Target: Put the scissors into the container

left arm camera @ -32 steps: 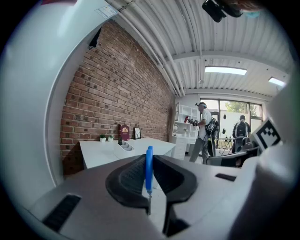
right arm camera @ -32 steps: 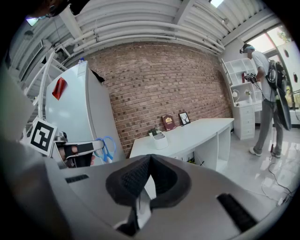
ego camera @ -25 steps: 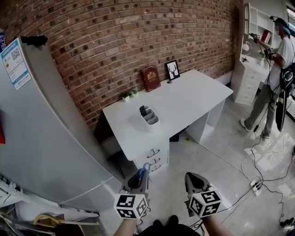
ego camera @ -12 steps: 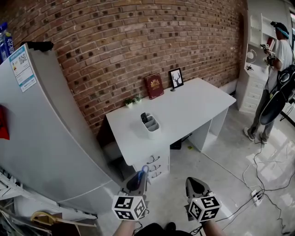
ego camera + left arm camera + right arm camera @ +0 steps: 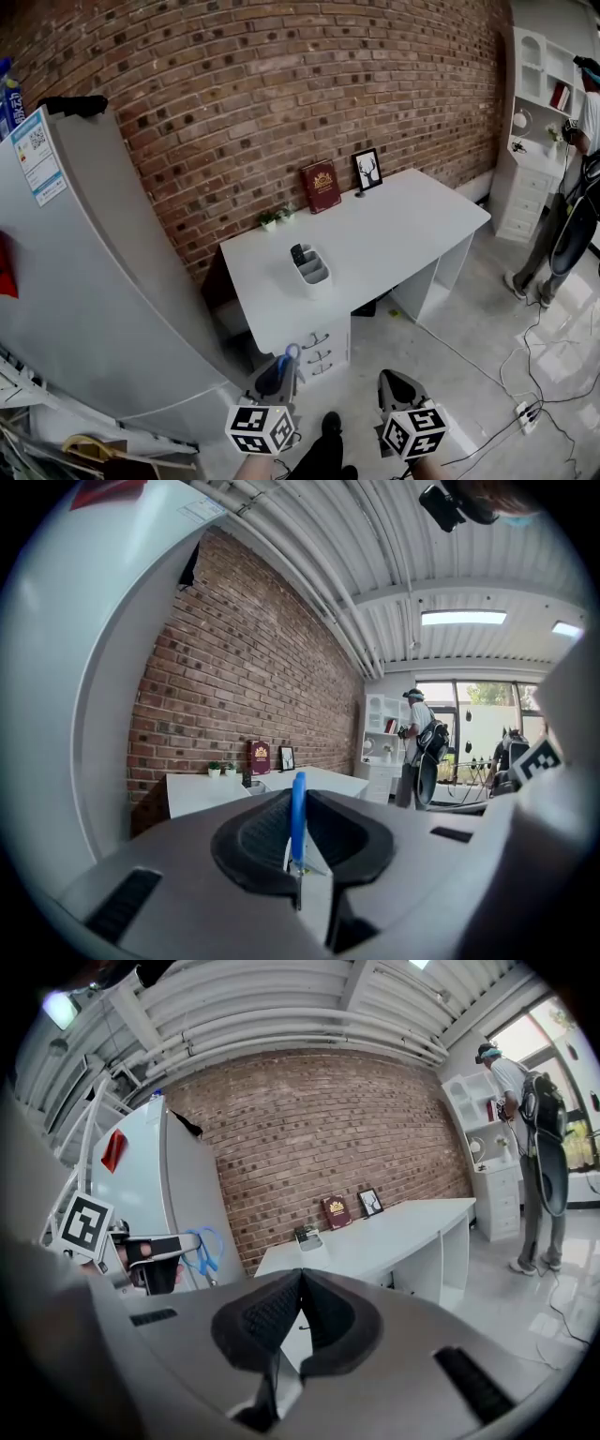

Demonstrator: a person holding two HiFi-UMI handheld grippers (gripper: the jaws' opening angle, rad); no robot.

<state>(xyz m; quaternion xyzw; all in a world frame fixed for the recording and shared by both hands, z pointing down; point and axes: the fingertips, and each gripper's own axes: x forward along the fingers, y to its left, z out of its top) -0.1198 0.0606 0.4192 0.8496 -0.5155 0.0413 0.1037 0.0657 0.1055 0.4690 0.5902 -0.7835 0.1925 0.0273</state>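
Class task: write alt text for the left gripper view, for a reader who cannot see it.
The left gripper is shut on blue-handled scissors, seen edge-on between its fingers. Beyond stand a white desk, a brick wall and a person.

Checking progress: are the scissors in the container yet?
Out: left tongs shut on the blue-handled scissors, well short of the white container on the desk.

A white rectangular desk is set against a red brick wall. A dark red book and black-framed deer picture are propped at its 12 o'clock edge; a pale refrigerator is located at 9 o'clock.
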